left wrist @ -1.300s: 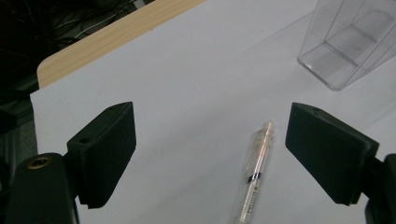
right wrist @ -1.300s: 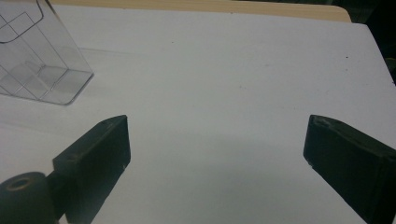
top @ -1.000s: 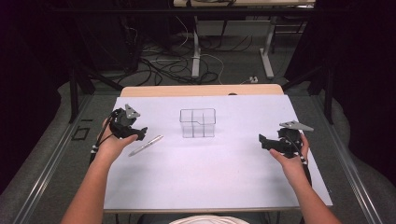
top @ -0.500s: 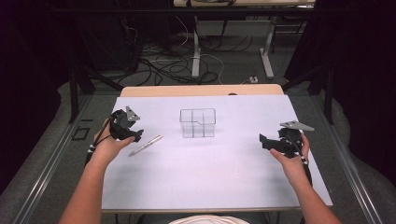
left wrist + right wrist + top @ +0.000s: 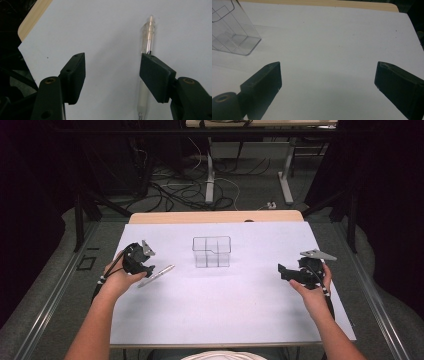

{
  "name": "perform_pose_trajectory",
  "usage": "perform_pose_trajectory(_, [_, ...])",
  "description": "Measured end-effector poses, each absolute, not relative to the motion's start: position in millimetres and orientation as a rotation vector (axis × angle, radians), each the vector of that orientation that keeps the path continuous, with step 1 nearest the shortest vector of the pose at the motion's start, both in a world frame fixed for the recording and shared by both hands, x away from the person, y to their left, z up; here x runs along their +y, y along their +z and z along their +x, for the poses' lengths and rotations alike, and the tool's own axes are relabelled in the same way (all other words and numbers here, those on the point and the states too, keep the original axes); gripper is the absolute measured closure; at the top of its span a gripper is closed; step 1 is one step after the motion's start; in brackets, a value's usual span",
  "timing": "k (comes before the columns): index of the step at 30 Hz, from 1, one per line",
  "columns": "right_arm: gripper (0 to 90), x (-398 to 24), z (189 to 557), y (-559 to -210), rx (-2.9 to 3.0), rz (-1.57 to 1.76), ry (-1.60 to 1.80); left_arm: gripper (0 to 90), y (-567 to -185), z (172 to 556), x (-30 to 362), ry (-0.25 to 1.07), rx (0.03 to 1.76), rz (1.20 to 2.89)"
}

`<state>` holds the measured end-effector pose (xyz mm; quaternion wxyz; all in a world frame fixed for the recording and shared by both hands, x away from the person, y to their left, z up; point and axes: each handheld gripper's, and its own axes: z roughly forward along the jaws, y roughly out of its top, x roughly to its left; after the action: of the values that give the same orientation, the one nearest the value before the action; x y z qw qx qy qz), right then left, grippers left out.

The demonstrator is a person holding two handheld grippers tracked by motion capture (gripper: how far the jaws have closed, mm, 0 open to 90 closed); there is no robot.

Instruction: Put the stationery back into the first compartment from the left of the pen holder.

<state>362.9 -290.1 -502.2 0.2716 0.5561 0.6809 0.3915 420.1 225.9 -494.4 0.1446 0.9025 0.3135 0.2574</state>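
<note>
Both jaws of the left gripper (image 5: pixel 148 269) are standing wide apart, with nothing between them. A hand (image 5: pixel 118 279) is holding this gripper near the left edge of the white table (image 5: pixel 220 315), about halfway back. In the left gripper view, this gripper (image 5: pixel 112 72) is pointing down at the white top, and a clear pen (image 5: pixel 146 72) is lying flat there. One jaw is sitting in front of the middle of the pen and hiding part of it, so the pen is not lying in the gap. I cannot tell if that jaw is touching the pen. From the high view, the pen (image 5: pixel 156 275) is lying just beside the left gripper, on its right, slanting up toward the middle of the table. A clear box (image 5: pixel 212 252) with little rooms inside is standing near the middle of the table, closer to the back edge. It is sitting well apart from both grippers. The right gripper (image 5: pixel 283 272) is being held by the other hand (image 5: pixel 314 292) near the right edge of the table. Its jaws are also standing wide apart and holding nothing. In the right gripper view, this gripper (image 5: pixel 328 82) is looking over bare white table, and the clear box (image 5: pixel 233 30) is sitting far off at the top left corner.
</note>
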Motion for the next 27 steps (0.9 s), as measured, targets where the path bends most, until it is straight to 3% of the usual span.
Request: perform_pose_trajectory(27, [7.0,-289.8,362.8,-502.8,1.839,1.494,1.053,51.8,-521.4,416.6,220.8,0.666,0.907,2.675])
